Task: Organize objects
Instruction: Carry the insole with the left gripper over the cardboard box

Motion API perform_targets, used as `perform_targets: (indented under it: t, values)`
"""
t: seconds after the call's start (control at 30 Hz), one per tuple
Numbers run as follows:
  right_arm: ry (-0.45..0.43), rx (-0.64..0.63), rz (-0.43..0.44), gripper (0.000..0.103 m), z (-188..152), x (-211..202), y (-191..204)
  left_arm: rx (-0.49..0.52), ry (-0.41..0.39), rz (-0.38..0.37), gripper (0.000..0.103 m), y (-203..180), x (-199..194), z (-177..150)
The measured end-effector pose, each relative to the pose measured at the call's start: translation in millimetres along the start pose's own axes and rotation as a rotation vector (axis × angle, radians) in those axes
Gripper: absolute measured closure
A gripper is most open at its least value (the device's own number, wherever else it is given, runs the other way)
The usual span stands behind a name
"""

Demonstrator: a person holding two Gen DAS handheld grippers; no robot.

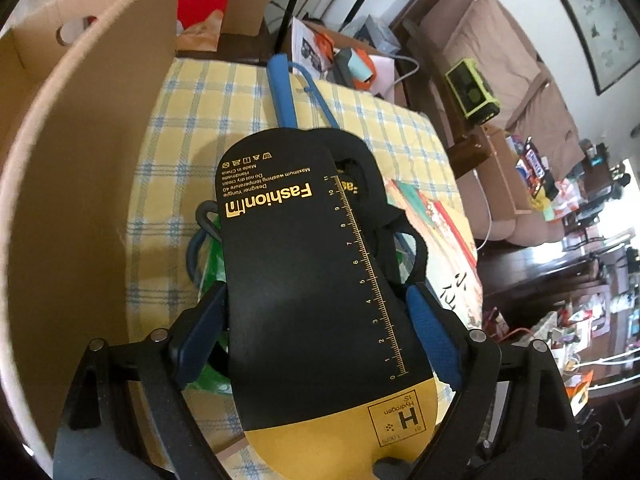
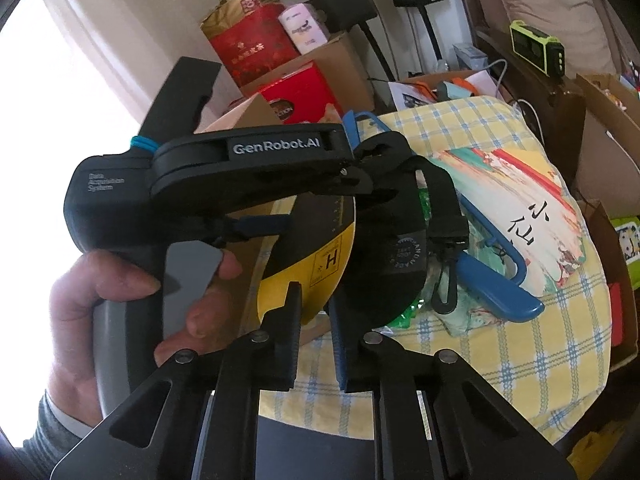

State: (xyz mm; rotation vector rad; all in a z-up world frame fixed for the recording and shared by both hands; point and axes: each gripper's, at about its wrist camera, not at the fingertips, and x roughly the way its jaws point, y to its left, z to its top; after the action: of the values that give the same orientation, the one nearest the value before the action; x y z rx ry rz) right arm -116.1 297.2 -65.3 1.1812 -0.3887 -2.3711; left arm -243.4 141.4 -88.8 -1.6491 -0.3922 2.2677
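Note:
A black and yellow sock card printed "Fashion" with a ruler, black socks behind it, is clamped between the blue pads of my left gripper, held above the checked table. In the right wrist view the same card and black sock hang under the left gripper's body. My right gripper sits just below the card's lower edge, jaws narrowly apart; the card's yellow end dips between the fingertips, and whether they pinch it cannot be told. A blue hanger lies on the table.
A cardboard box stands at the left of the yellow checked tablecloth. A picture book and green plastic packaging lie on the cloth. Red boxes and a sofa are behind.

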Motion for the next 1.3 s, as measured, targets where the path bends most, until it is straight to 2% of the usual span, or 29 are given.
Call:
perform_targets:
  t: [0.43,0.77,1.03,1.3]
  values:
    - [-0.054,-0.083,0.015,0.091,10,-35,38,0.059,-0.09,-0.074,0.023,-12,-73,-11]
    - [-0.046,-0.142,0.088,0.091,11,-38,79,0.098,-0.165,-0.009,0.023,6,-130,-20]
    - [-0.019,-0.236,0.151,0.091,14,-24,132,0.049,-0.24,0.023,0.024,51,-172,-19]
    - [0.015,-0.272,0.195,0.091,19,9,171,0.011,-0.28,0.116,0.024,95,-190,-17]
